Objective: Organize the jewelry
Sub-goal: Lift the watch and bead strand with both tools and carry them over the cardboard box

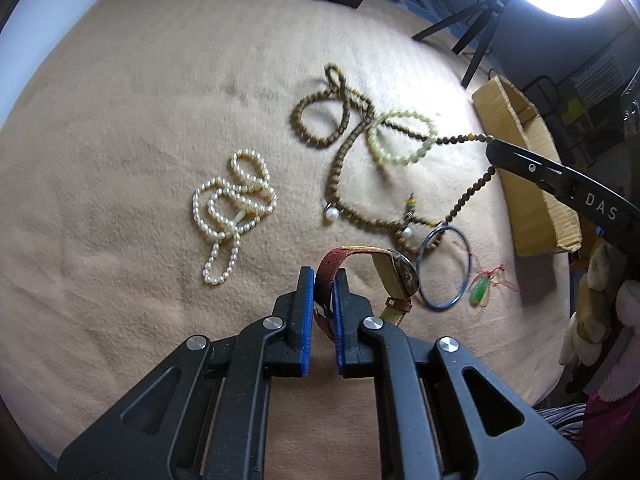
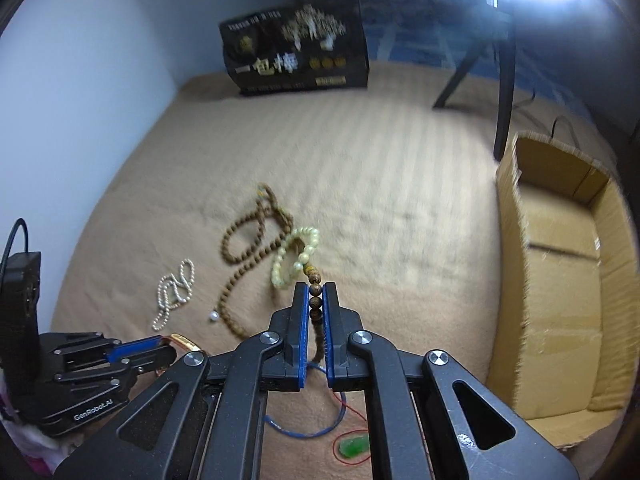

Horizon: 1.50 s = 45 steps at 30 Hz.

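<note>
My left gripper (image 1: 323, 276) is shut on the red strap of a gold-cased watch (image 1: 394, 276), held just above the tan blanket; it also shows in the right wrist view (image 2: 160, 350). My right gripper (image 2: 316, 290) is shut on a long brown bead necklace (image 2: 240, 248), lifting one end; the rest trails on the blanket (image 1: 344, 160). A pale green bead bracelet (image 1: 402, 136) lies over the necklace. A white pearl necklace (image 1: 232, 208) lies to the left. A blue bangle (image 1: 444, 268) and a green pendant on red cord (image 1: 480, 290) lie to the right.
An open cardboard box (image 2: 560, 280) stands on the right of the blanket. A black printed box (image 2: 296, 56) stands at the back. A ring light on a tripod (image 1: 480, 20) is at the back right. The blanket's edge (image 1: 560, 360) is to the right.
</note>
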Each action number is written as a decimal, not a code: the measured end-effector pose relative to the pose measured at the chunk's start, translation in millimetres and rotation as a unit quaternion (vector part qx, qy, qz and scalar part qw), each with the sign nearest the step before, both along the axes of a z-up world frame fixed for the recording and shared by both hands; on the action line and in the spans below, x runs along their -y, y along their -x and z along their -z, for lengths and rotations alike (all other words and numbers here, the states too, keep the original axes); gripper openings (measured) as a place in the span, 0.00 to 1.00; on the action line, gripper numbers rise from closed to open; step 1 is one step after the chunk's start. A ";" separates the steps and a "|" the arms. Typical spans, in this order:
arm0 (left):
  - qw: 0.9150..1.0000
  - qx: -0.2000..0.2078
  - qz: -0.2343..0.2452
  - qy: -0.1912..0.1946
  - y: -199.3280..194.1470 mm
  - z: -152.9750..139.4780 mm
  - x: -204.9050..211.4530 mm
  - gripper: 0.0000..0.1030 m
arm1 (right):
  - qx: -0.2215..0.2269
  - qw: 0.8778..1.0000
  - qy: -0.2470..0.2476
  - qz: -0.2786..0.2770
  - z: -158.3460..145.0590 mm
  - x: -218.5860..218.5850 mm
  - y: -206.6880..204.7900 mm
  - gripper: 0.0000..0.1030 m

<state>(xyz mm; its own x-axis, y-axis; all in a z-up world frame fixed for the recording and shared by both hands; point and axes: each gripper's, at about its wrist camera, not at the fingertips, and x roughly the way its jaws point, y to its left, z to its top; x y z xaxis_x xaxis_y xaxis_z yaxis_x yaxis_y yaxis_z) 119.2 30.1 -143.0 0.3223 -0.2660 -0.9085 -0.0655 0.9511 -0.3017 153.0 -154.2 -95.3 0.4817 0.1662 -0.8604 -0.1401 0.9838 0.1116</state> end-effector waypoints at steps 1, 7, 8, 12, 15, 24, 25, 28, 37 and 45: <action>1.000 0.004 -0.001 0.003 0.3 -2.4 0.3 0.07 | 0.007 1.000 0.001 -0.001 -4.7 -0.7 3.2 0.05; 0.999 0.031 0.003 0.013 5.7 -23.0 7.0 0.07 | 0.062 0.998 0.011 -0.012 -37.0 -10.7 11.3 0.05; 0.999 0.035 0.005 0.013 4.1 -25.5 9.4 0.07 | 0.071 0.997 0.011 -0.014 -43.5 -12.8 12.4 0.05; 0.999 0.052 0.013 0.006 4.8 -38.9 16.3 0.07 | 0.090 0.996 0.006 -0.017 -62.1 -15.2 15.8 0.05; 0.998 0.066 0.013 0.006 3.9 -51.2 15.2 0.07 | 0.097 0.995 -0.007 -0.019 -71.2 -13.4 17.1 0.05; 0.994 0.112 0.004 -0.007 -3.3 -84.9 6.1 0.07 | 0.121 0.992 -0.012 -0.023 -107.7 -6.7 12.5 0.05; 0.993 0.115 0.003 -0.006 -4.4 -87.4 5.1 0.07 | 0.125 0.992 -0.010 -0.024 -112.0 -6.0 12.1 0.05; 0.993 0.119 0.003 -0.004 -6.9 -93.8 3.3 0.07 | 0.138 0.990 -0.003 -0.024 -127.1 -3.8 12.1 0.05; 0.990 0.138 0.008 0.002 -9.7 -113.9 6.5 0.07 | 0.165 0.986 0.011 -0.032 -163.5 2.6 21.0 0.05; 0.987 0.159 0.027 0.005 -17.0 -137.3 27.9 0.07 | 0.195 0.980 0.024 -0.034 -199.7 14.2 34.4 0.05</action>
<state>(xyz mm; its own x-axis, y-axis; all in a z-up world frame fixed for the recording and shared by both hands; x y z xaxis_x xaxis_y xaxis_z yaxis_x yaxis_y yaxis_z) 136.2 2.3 -5.7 0.5756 -0.2988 -0.7612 0.0843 0.9476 -0.3083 118.6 -168.4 104.4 0.7644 0.1727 -0.6211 -0.2279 0.9736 -0.0099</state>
